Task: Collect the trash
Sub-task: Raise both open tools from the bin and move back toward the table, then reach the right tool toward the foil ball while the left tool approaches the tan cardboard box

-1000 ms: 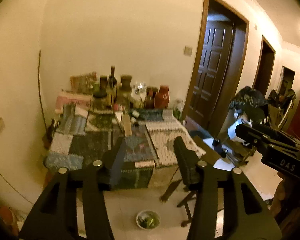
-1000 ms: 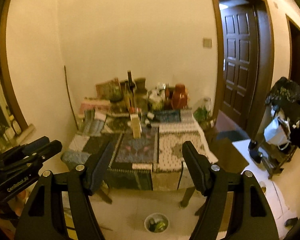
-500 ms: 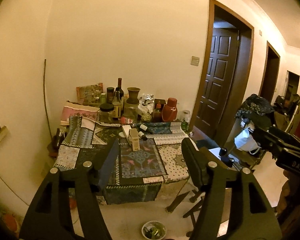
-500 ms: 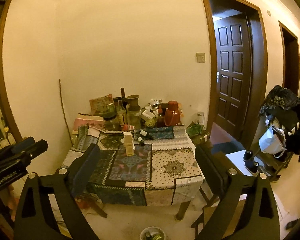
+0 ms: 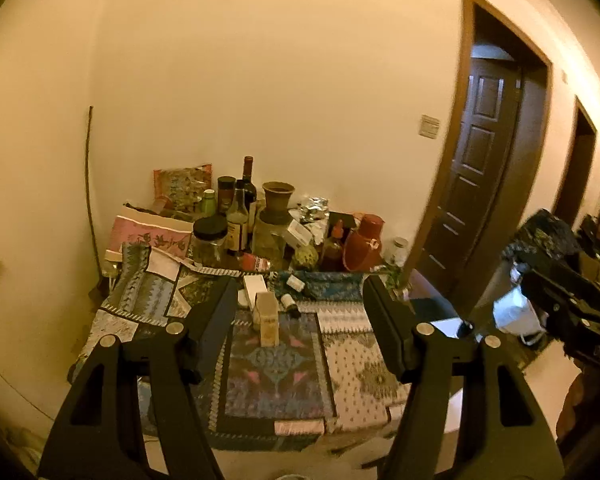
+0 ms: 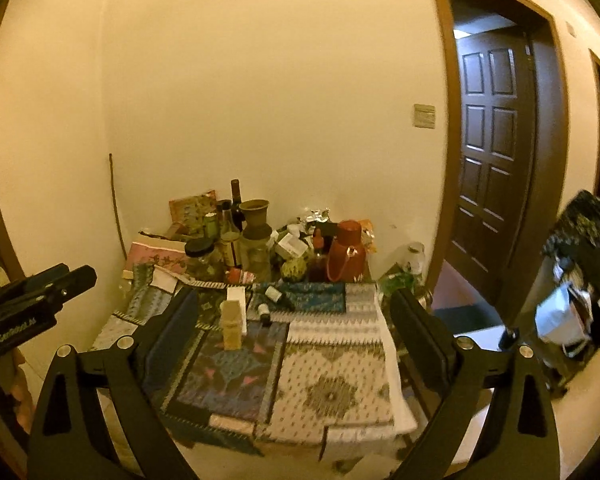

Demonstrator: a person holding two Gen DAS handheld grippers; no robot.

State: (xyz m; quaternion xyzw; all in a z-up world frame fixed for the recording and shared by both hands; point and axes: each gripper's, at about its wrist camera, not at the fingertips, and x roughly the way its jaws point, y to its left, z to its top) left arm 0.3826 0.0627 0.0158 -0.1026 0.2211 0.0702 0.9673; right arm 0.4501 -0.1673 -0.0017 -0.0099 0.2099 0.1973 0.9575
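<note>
A table with a patchwork cloth (image 5: 276,376) (image 6: 332,384) stands against the wall. On it stand a small tan box (image 5: 267,320) (image 6: 232,326), a white box (image 5: 254,286) (image 6: 238,296) and small dark bottles (image 5: 290,302) (image 6: 265,311). My left gripper (image 5: 300,312) is open and empty, in the air short of the table. My right gripper (image 6: 296,320) is open and empty, also short of the table. Each gripper shows in the other's view, the right (image 5: 568,312) and the left (image 6: 36,308).
Bottles, jars, a clay vase (image 5: 278,200) and a red jug (image 5: 364,242) (image 6: 346,250) crowd the table's back edge. A dark door (image 6: 492,160) stands open at right. A cluttered rack with a white bag (image 6: 560,316) is at far right.
Both grippers have risen and moved closer to the table. The bowl on the floor has dropped out of view. Both stay open.
</note>
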